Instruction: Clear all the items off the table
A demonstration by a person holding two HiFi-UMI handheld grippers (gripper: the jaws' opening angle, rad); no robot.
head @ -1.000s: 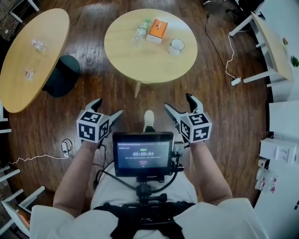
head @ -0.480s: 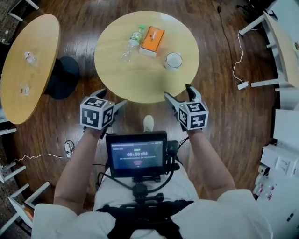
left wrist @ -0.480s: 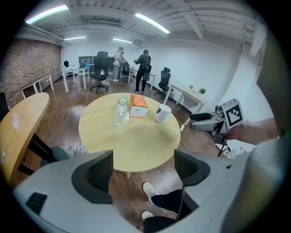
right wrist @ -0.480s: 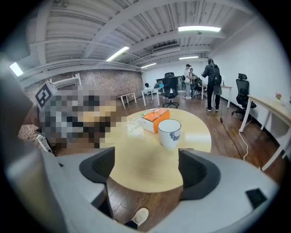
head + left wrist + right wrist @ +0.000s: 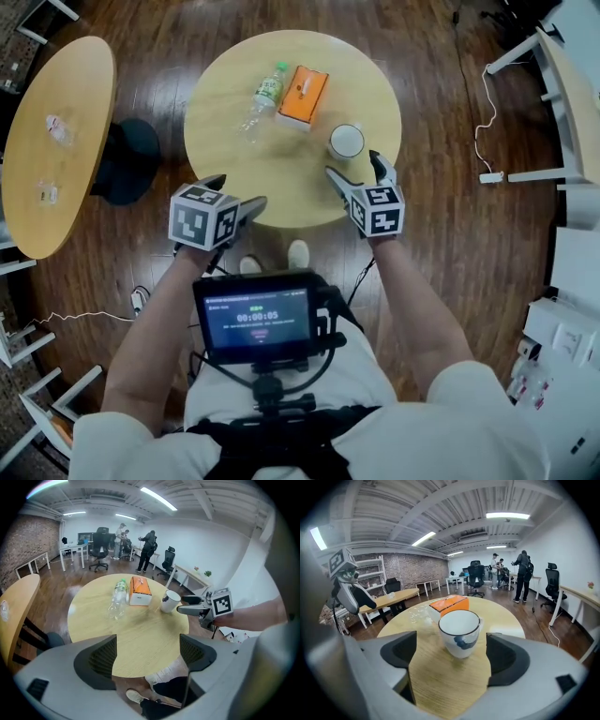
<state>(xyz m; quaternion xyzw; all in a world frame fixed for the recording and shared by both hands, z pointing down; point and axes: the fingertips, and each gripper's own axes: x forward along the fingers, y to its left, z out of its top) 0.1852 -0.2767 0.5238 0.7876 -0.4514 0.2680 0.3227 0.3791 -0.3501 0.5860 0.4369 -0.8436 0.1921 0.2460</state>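
A round wooden table (image 5: 234,159) holds a white mug (image 5: 346,141), an orange tissue box (image 5: 303,94) and a clear plastic bottle (image 5: 261,98) lying on its side. My right gripper (image 5: 353,164) is over the table's near right part with its jaws opening. The mug (image 5: 459,632) stands upright just ahead of its tips, and no pad touches it. My left gripper (image 5: 242,189) hovers open at the near edge with nothing between its fingers. In the left gripper view the bottle (image 5: 117,601), box (image 5: 139,590) and mug (image 5: 169,601) lie ahead, with the right gripper (image 5: 192,607) beside the mug.
A second wooden table (image 5: 56,141) with small clear items stands at the left, a dark round stool (image 5: 127,155) beside it. White desks (image 5: 562,84) and a floor cable (image 5: 487,122) are at the right. A screen (image 5: 258,319) hangs on my chest rig. People stand by far desks (image 5: 520,576).
The table has come closer. Both grippers have moved forward from above the floor to the table's near edge. The right gripper now sits just short of the mug.
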